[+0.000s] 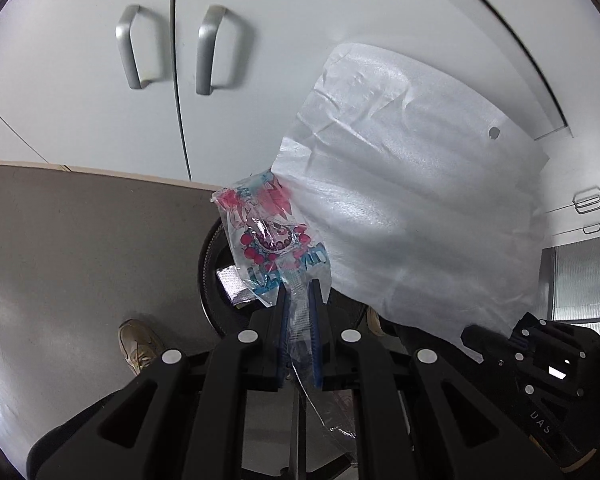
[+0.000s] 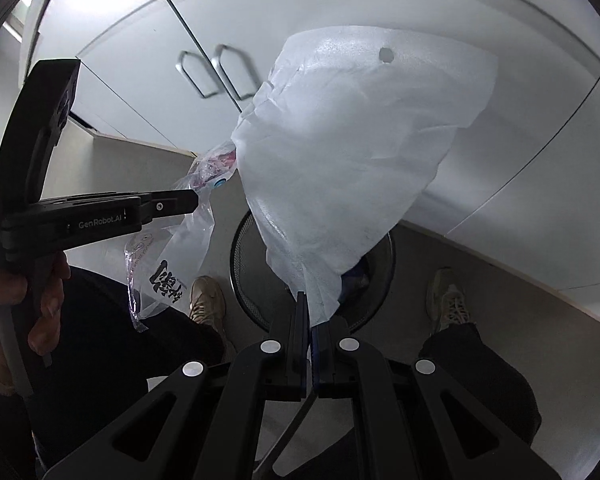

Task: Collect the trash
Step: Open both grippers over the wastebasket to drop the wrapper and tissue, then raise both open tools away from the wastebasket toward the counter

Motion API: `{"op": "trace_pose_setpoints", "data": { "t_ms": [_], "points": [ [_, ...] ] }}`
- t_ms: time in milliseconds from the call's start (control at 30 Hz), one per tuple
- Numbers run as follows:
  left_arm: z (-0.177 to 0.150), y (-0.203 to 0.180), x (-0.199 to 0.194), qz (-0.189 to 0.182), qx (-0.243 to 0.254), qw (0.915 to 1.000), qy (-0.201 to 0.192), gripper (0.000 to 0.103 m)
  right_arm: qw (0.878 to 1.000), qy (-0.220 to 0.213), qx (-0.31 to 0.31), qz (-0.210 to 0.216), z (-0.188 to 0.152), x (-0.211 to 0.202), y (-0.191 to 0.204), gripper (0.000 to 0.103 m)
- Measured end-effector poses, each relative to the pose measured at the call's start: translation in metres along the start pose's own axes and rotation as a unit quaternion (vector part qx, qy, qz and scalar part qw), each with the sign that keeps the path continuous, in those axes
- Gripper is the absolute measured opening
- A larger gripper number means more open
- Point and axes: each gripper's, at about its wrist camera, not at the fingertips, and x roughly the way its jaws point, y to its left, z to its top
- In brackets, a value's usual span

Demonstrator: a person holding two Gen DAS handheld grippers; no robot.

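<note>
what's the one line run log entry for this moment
left tongs: shut on wrapper | right tongs: shut on foam sheet | both over bin

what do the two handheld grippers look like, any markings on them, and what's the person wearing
Both the left gripper and the right gripper are matte black, with angular cut-out linkages, round silver pins and blue-lined fingers. The left one's side reads GenRobot.AI in pale letters. The person wears dark trousers and beige lace-up shoes.
</note>
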Motion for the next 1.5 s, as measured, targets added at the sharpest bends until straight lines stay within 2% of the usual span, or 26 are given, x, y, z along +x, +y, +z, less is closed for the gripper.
{"op": "trace_pose_setpoints", "data": {
  "t_ms": [67,200,400,600,667,767,833,867,900,967,1033,1067,1100,1200,1333,1500],
  "points": [
    [-0.003,0.001,0.018,-0.010,-0.005,0.9998,0.014,0.010,1.000,0.026,0.003,0.007,0.000,0.016,-0.002,0.006],
    [-0.009,0.013,0.061,-0.015,-0.024,0.9985,0.048,0.010,0.997,0.071,0.004,-0.009,0.007,0.044,-0.006,0.006],
    [-0.005,0.022,0.101,0.004,-0.032,0.9953,0.091,0.010,0.990,0.139,0.011,-0.018,0.011,0.084,-0.007,0.006],
    [-0.002,0.031,0.117,0.014,-0.035,0.9929,0.113,0.011,0.986,0.159,0.034,-0.026,0.014,0.108,-0.011,0.007],
    [-0.003,0.030,0.117,0.004,-0.032,0.9929,0.114,0.014,0.985,0.170,0.032,-0.027,0.013,0.114,-0.009,0.007],
    [-0.008,0.025,0.114,0.017,-0.017,0.9934,0.113,0.024,0.983,0.176,0.028,-0.032,0.014,0.117,-0.007,0.009],
    [-0.008,0.029,0.115,0.013,-0.028,0.9923,0.120,0.033,0.983,0.176,0.033,-0.031,0.013,0.116,-0.006,0.019],
    [-0.008,0.033,0.116,0.010,-0.037,0.9920,0.121,0.042,0.984,0.174,0.039,-0.027,0.013,0.115,0.001,0.036],
    [-0.007,0.035,0.116,0.008,-0.044,0.9919,0.119,0.046,0.984,0.173,0.045,-0.028,0.012,0.114,0.001,0.049],
    [-0.005,0.036,0.113,0.005,-0.047,0.9926,0.111,0.055,0.984,0.166,0.049,-0.029,0.013,0.118,-0.001,0.049],
    [-0.003,0.035,0.110,0.005,-0.049,0.9932,0.106,0.079,0.984,0.168,0.049,-0.024,0.012,0.116,0.001,0.051],
    [-0.002,0.036,0.108,0.005,-0.052,0.9934,0.102,0.085,0.984,0.169,0.047,-0.026,0.011,0.116,0.002,0.057],
    [-0.001,0.037,0.106,0.003,-0.057,0.9937,0.097,0.086,0.984,0.168,0.044,-0.032,0.012,0.115,0.002,0.069],
    [0.001,0.041,0.105,-0.010,-0.077,0.9924,0.096,0.096,0.988,0.144,0.044,-0.036,0.013,0.109,0.004,0.089],
    [0.001,0.044,0.106,-0.024,-0.094,0.9899,0.104,0.099,0.987,0.146,0.057,-0.015,0.012,0.109,0.000,0.097],
    [0.003,0.033,0.105,-0.028,-0.080,0.9908,0.105,0.099,0.989,0.139,0.034,-0.033,0.011,0.105,0.007,0.100]
  ]
}}
